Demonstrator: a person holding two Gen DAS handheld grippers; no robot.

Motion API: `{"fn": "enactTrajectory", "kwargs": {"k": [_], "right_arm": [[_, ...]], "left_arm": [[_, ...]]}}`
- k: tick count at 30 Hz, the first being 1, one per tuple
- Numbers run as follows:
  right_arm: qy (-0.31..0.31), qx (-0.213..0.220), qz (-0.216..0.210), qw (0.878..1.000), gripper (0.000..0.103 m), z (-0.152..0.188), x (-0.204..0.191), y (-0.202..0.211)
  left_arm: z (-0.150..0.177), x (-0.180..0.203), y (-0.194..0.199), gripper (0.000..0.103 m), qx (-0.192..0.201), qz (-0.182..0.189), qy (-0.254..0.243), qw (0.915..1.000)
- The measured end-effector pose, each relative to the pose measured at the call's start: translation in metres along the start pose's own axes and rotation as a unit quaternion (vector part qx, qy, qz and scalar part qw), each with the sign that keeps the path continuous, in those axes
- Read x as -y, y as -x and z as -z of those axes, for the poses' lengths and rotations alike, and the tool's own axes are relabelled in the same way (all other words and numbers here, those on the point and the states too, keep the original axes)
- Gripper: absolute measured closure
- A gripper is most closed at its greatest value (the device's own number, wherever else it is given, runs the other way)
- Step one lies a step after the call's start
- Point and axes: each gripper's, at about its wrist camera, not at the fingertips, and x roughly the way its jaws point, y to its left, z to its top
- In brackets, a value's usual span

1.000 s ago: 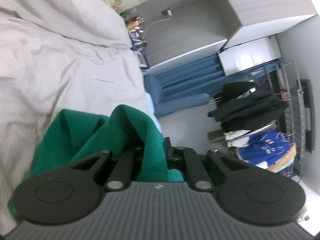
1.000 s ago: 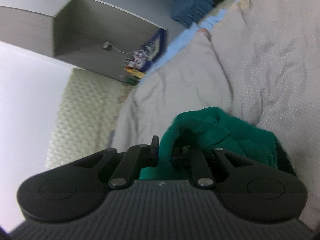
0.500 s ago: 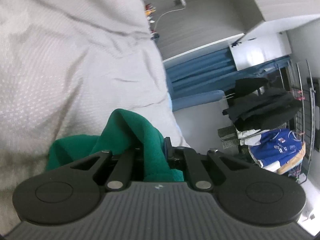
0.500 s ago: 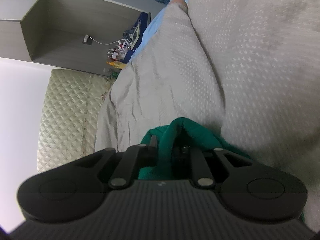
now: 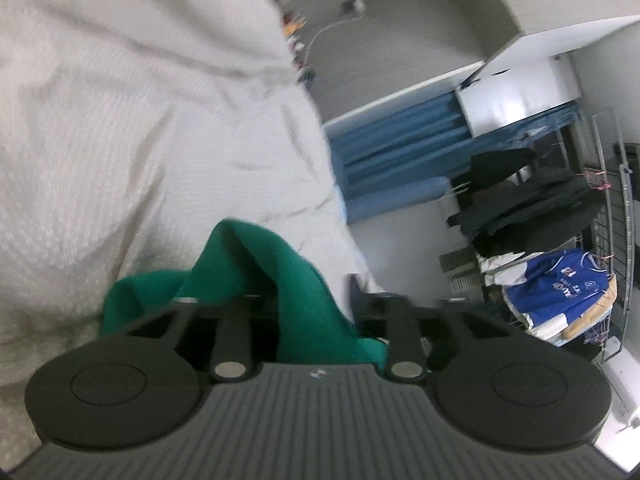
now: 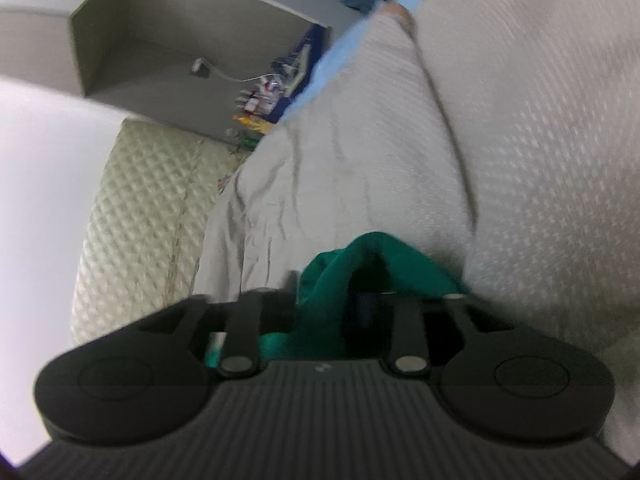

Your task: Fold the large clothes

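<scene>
Green garment (image 5: 280, 280) — both jaws just opened, released.

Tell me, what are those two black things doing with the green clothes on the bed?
A person is folding a green fleece garment on a bed with a pale grey textured bedspread, using two tools. The left hand-held gripper and the right hand-held gripper have just been opening their jaws. The green cloth lies loosely between the spread jaws of each, no longer pinched, resting on the bedspread.
</scene>
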Motion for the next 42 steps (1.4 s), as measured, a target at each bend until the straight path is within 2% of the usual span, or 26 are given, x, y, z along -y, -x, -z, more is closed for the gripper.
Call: {"fn": "enactTrajectory", "kwargs": {"k": [1,4,7,10,12,19,24,26,28,29,31,34,35,36,37,38,39,40,42], "right_arm": [[0.018,0.009,-0.001,1.000,0.024,0.003,-0.008,0.008],[0.066,0.039,-0.004,0.997,0.022,0.014,-0.028,0.036],[0.125,0.060,0.008,0.990,0.022,0.025,-0.051,0.059],[0.173,0.078,0.035,0.981,0.022,0.037,-0.068,0.071],[0.191,0.084,0.042,0.977,0.022,0.043,-0.074,0.074],[0.228,0.073,0.056,0.969,0.022,0.052,-0.088,0.057],[0.257,0.055,0.084,0.961,0.024,0.054,-0.090,0.036],[0.258,0.050,0.096,0.960,0.036,0.054,-0.087,0.027],[0.257,0.042,0.108,0.959,0.057,0.053,-0.084,0.018],[0.259,0.038,0.116,0.958,0.065,0.053,-0.083,0.014],[0.267,0.036,0.126,0.955,0.085,0.056,-0.083,0.011],[0.280,0.040,0.129,0.951,0.088,0.059,-0.085,0.011],[0.283,0.043,0.130,0.949,0.088,0.059,-0.087,0.012],[0.287,0.045,0.129,0.948,0.088,0.060,-0.088,0.013],[0.290,0.047,0.127,0.948,0.088,0.061,-0.090,0.014],[0.292,0.049,0.124,0.947,0.088,0.061,-0.091,0.016],[0.293,0.051,0.123,0.947,0.089,0.061,-0.093,0.018],[0.294,0.056,0.122,0.946,0.089,0.062,-0.094,0.021],[0.295,0.068,0.120,0.946,0.089,0.062,-0.096,0.029]], "left_arm": [[0.001,0.007,0.011,0.041,0.020,-0.001,-0.007,0.9998],[0.002,0.030,0.048,0.041,0.094,-0.008,-0.045,0.9945],[0.007,0.044,0.068,0.041,0.115,-0.001,-0.074,0.9906],[0.017,0.051,0.071,0.041,0.100,-0.001,-0.099,0.9901],[0.024,0.055,0.065,0.041,0.086,-0.014,-0.112,0.9899],[0.043,0.069,0.031,0.038,0.031,-0.031,-0.177,0.9832],[0.055,0.076,0.004,0.036,0.002,-0.064,-0.229,0.9714],[0.060,0.077,-0.007,0.036,-0.012,-0.071,-0.246,0.9665],[0.062,0.078,-0.012,0.036,-0.022,-0.067,-0.250,0.9656],[0.062,0.080,-0.014,0.036,-0.028,-0.065,-0.255,0.9645],[0.062,0.083,-0.014,0.036,-0.031,-0.069,-0.270,0.9598],[0.064,0.085,-0.018,0.037,-0.028,-0.084,-0.298,0.9505],[0.065,0.085,-0.020,0.039,-0.031,-0.089,-0.303,0.9484],[0.066,0.086,-0.023,0.049,-0.036,-0.094,-0.306,0.9466],[0.067,0.086,-0.026,0.068,-0.043,-0.101,-0.313,0.9435],[0.070,0.087,-0.029,0.073,-0.048,-0.114,-0.323,0.9381],[0.071,0.088,-0.030,0.085,-0.045,-0.124,-0.329,0.9349],[0.071,0.088,-0.028,0.088,-0.036,-0.134,-0.330,0.9339],[0.065,0.085,-0.020,0.091,-0.017,-0.144,-0.301,0.9425]]}}
